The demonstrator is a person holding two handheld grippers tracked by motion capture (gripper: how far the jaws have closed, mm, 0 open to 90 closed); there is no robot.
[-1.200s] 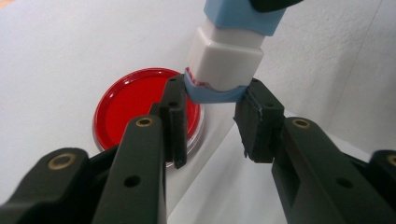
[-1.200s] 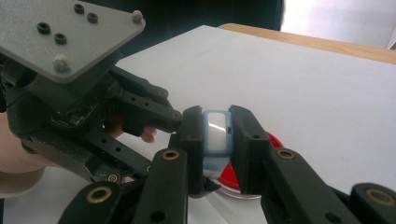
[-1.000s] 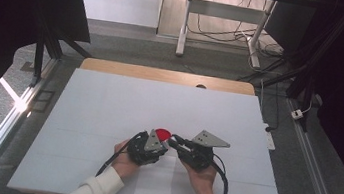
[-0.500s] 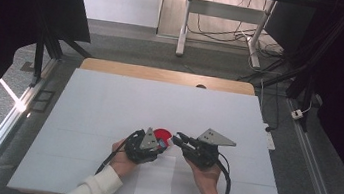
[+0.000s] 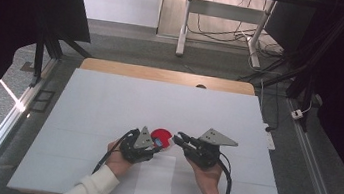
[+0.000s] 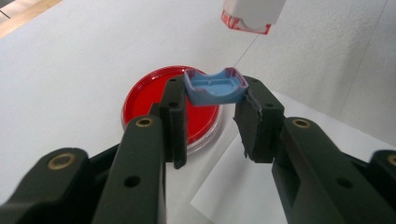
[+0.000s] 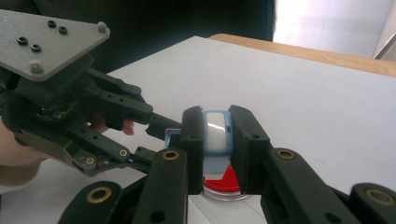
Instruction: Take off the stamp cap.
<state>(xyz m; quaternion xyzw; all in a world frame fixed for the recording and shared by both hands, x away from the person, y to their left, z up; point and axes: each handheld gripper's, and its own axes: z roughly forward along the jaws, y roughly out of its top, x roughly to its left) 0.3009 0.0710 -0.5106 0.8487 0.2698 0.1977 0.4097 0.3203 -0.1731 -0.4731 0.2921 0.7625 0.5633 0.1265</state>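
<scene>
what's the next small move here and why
Probably draw the grippers apart slowly. The left gripper clamps a small blue cap, the right gripper a blue-and-white piece, both over the red dish, so the parts look separated already.

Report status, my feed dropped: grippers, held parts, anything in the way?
Left gripper shut on small blue plastic cap. Right gripper shut on blue-and-white plastic piece. Both above round red dish. Nothing in the way.
</scene>
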